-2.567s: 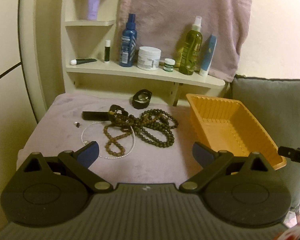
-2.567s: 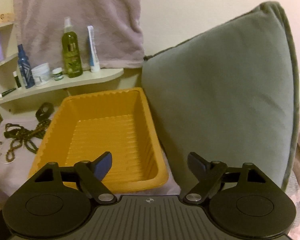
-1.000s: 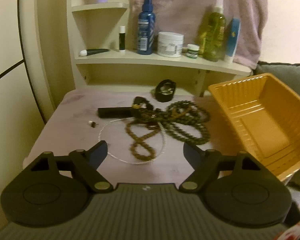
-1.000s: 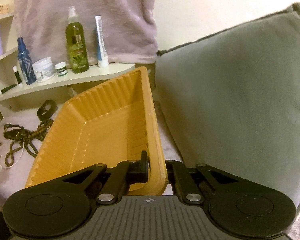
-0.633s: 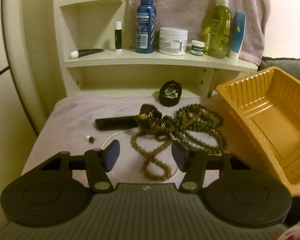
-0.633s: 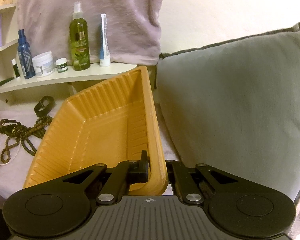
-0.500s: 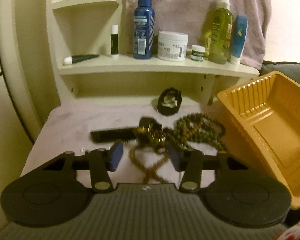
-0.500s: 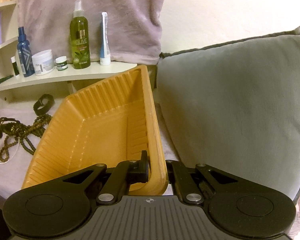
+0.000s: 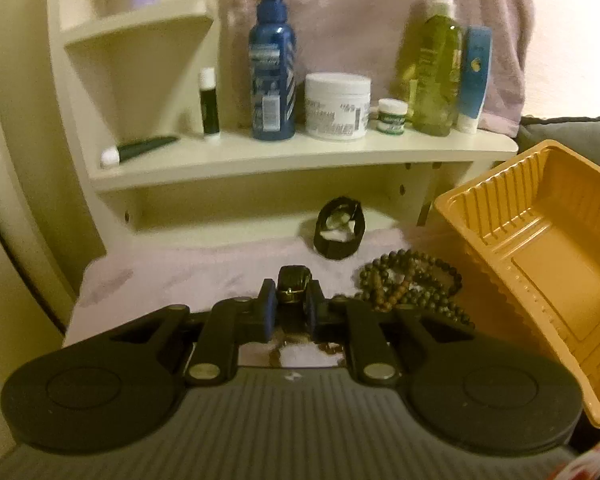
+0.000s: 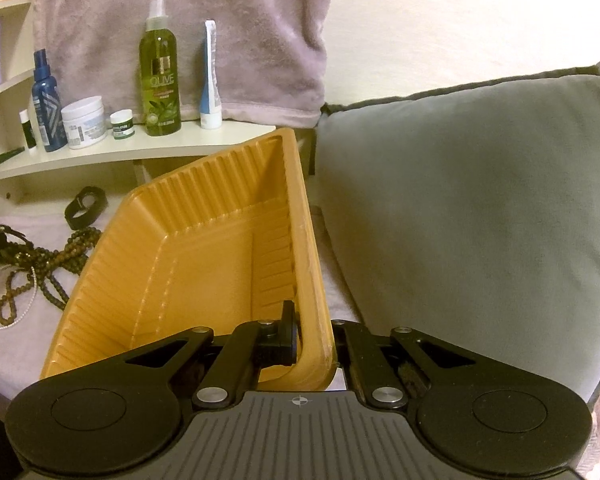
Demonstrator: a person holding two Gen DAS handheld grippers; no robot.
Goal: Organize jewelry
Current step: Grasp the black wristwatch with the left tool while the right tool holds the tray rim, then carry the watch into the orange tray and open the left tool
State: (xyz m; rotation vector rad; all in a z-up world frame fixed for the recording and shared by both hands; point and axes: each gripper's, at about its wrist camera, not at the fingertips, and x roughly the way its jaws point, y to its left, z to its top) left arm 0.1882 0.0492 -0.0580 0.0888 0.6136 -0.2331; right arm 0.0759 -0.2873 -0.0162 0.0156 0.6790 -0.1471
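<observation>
While the left view is soft with blur, the layout reads clearly enough.
Shelf [image 9: 300,158]: cream, curved front edge; on it a dark tube with white cap [image 9: 140,148], a blue spray bottle [image 9: 272,60], a white round jar [image 9: 337,106], a green spray bottle [image 9: 436,68].
Cloth [image 9: 172,272]: pale lilac, plush, covering the surface below the shelf.
Left gripper [image 9: 290,312]: jaws closing, blue pads either side of a dark watch [image 9: 294,280] with a gold glint at the case; pads look to be pressing on it, though the blur leaves contact uncertain.
Black strap loop [image 9: 339,234]: upright on the cloth behind the watch, apart from it.
Bead strands [image 9: 412,284]: round brown and dark olive beads, tangled, just right of the left gripper, beside the tray.
Tray [image 10: 204,248]: orange plastic, ribbed walls, rectangular, tilted up on its right side, nothing in it.
Right gripper [image 10: 314,340]: clamped tight on the tray's near right rim, one finger inside the wall, one outside.
Cushion [image 10: 480,208]: grey, matte fabric, piped edge, just right of the tray.
</observation>
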